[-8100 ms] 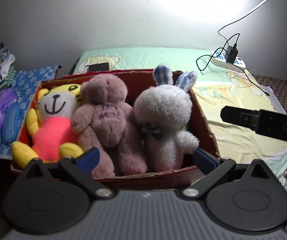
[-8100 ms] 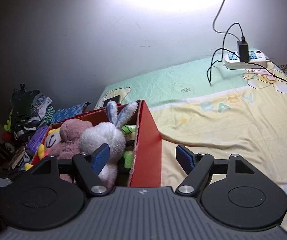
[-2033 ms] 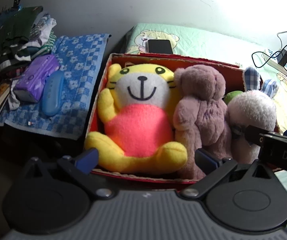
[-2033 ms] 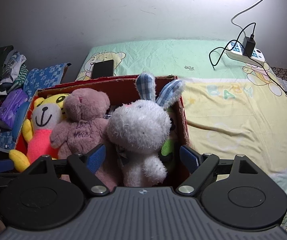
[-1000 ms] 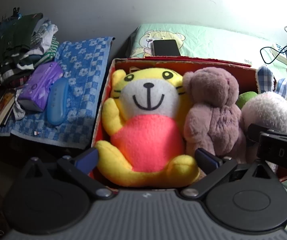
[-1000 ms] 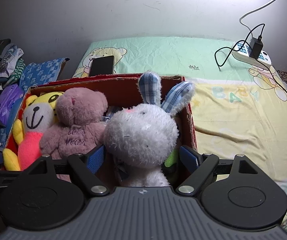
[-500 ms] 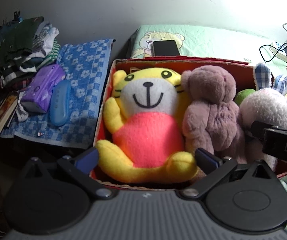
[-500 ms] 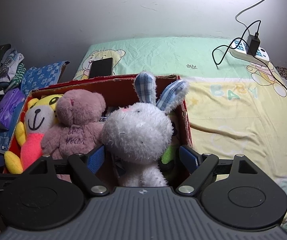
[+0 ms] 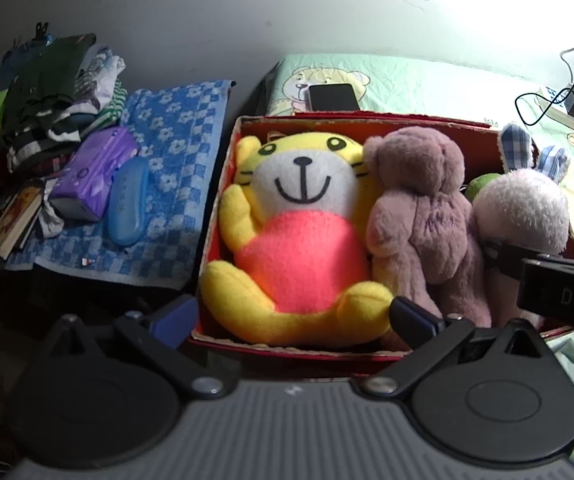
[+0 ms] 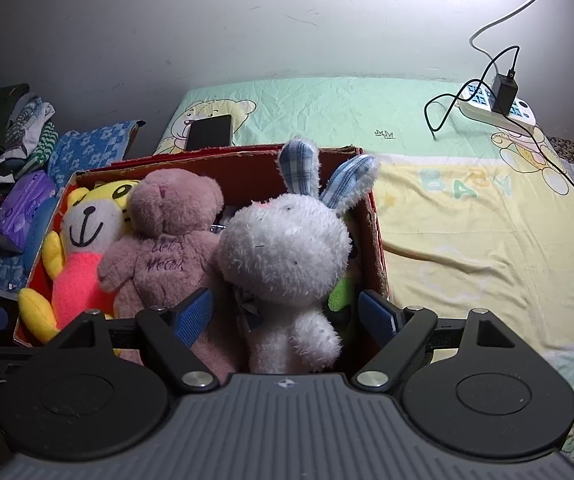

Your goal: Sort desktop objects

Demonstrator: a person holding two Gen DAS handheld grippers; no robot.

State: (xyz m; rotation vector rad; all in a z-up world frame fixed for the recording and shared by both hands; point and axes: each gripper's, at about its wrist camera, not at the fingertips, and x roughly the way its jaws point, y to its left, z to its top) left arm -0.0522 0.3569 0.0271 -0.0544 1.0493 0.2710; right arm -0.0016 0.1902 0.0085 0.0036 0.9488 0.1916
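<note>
Red box (image 9: 223, 184) holds all three toys side by side: tiger (image 9: 299, 240) at its left end, bear (image 9: 419, 216) mid, rabbit (image 10: 287, 256) right. Packed upright to fit, probably. Left gripper (image 9: 291, 316) and right gripper (image 10: 287, 316) both wide, empty, at box's near wall.

"BABY" in pale letters on yellow part of bed sheet (image 10: 463, 188), right of red box. "Let's" plus second word, unclear, stitched in purple on chest of pink-brown teddy bear (image 10: 167, 256). "DAS", cut off by frame edge, on black right hand-held gripper (image 9: 567, 296) body.
</note>
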